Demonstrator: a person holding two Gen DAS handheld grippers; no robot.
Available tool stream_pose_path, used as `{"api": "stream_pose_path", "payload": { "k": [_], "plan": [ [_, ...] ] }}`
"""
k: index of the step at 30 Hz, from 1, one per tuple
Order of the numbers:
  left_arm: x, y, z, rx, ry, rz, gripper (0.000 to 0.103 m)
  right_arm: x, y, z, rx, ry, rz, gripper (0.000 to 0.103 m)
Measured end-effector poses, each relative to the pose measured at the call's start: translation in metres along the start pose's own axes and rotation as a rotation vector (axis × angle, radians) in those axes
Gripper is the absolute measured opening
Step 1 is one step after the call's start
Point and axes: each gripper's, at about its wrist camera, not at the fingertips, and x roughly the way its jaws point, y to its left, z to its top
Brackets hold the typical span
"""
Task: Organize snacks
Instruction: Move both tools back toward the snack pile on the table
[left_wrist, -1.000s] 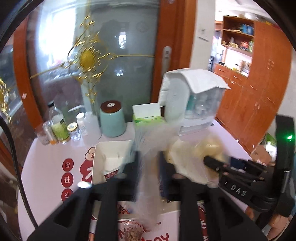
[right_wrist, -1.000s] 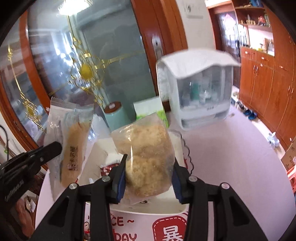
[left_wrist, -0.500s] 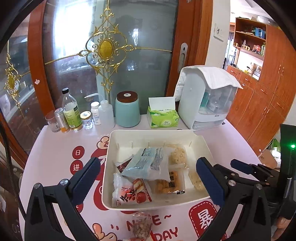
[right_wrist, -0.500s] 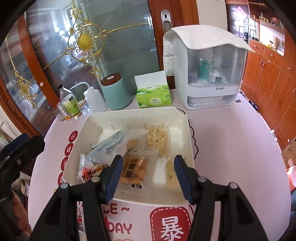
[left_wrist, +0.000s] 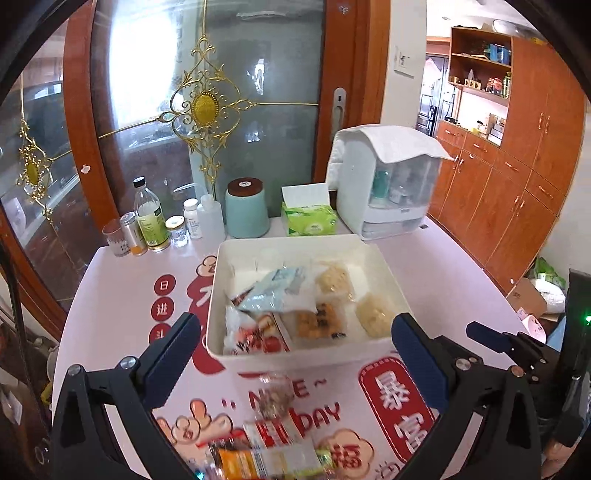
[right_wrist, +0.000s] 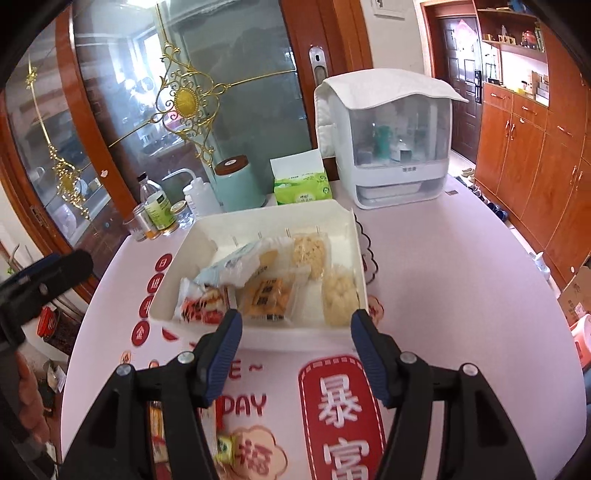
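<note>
A white rectangular bin (left_wrist: 369, 247) (right_wrist: 207, 225) stands mid-table and holds several snack packets: a pale blue one (left_wrist: 277, 291), an orange biscuit pack (right_wrist: 264, 297), a red-and-white pack (left_wrist: 255, 338) and pale puffed snacks (right_wrist: 340, 295). My left gripper (left_wrist: 295, 345) is open and empty, just in front of the bin. My right gripper (right_wrist: 295, 343) is open and empty at the bin's near wall. More loose packets (left_wrist: 273, 456) and a clear nut packet (left_wrist: 275, 397) lie on the table close to me.
Behind the bin stand a teal jar (left_wrist: 246, 212), a green tissue box (left_wrist: 309, 218), several bottles (left_wrist: 149, 218) and a white cabinet-like appliance (left_wrist: 388, 184). A glass door with gold ornament is behind the round pink table (right_wrist: 461, 295). Wooden cupboards are at right.
Both grippers let go of their packets into the bin and opened. Both have since drawn back a little toward me, so loose packets on the near table come into view.
</note>
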Motion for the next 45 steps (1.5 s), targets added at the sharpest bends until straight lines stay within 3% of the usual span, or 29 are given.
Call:
{"api": "stream_pose_path", "payload": {
  "k": [5,9,23,27,36,40,45],
  "plan": [
    [-0.027,-0.011,-0.016,-0.016,0.029,0.009,0.102,-0.028,-0.006,-0.021,-0.03,-0.01,0.009,0.062],
    [-0.057,-0.013,-0.029,-0.034,0.011,0.064,0.102,-0.043,-0.011,-0.032,-0.047,-0.009,0.023,0.062],
    [-0.173,0.015,-0.04,-0.026,-0.067,0.407,0.102,-0.069,-0.005,-0.037,-0.115,-0.027,0.149,0.062],
    [-0.183,0.03,-0.046,-0.035,-0.061,0.448,0.102,-0.062,0.008,-0.038,-0.132,-0.013,0.172,0.064],
    [-0.143,0.099,-0.062,-0.083,0.038,0.393,0.102,-0.034,0.047,-0.043,-0.176,0.051,0.135,0.064],
    [-0.097,0.136,-0.072,-0.092,0.127,0.332,0.102,-0.014,0.062,-0.04,-0.128,0.078,0.091,0.064],
    [-0.011,0.18,-0.108,-0.149,0.287,0.231,0.1,0.032,0.082,-0.041,-0.052,0.164,0.032,0.064]
  ]
}}
